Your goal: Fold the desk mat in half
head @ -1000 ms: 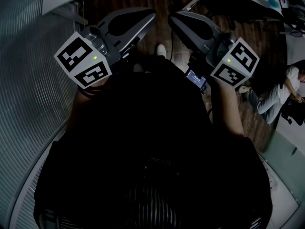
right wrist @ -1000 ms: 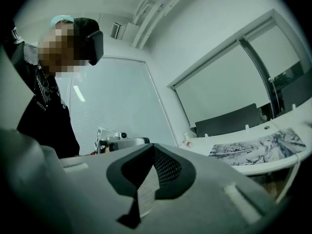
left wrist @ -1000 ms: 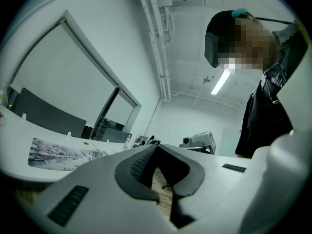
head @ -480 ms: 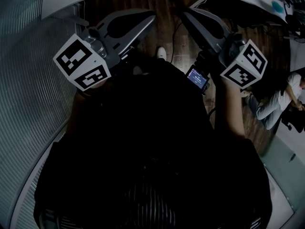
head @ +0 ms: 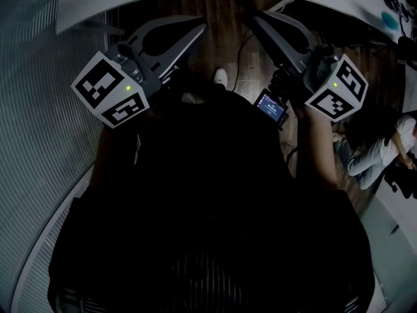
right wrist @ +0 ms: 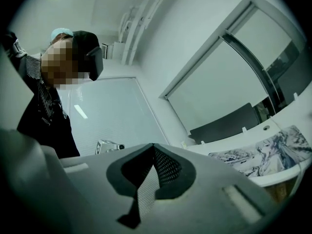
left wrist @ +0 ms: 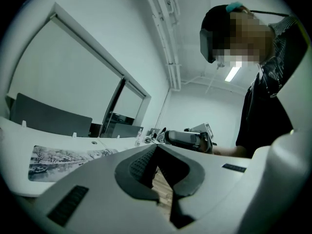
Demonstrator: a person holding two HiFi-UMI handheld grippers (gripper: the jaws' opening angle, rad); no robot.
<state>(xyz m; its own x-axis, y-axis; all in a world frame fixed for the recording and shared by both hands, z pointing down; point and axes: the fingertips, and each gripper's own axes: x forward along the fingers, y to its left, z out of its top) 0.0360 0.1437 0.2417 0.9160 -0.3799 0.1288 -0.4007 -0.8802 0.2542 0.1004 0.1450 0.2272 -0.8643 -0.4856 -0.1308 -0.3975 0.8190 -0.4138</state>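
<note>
We have not begun: the desk mat (left wrist: 58,160) lies flat and unfolded on the white tabletop (left wrist: 19,130) at our 12 o'clock, untouched. Our left hand-held gripper (head: 197,25) and right hand-held gripper (head: 258,18) are both clenched on nothing, hovering above the wooden floor (head: 225,5). A person (head: 379,150) sits at 3 o'clock, clear of our path.
</note>
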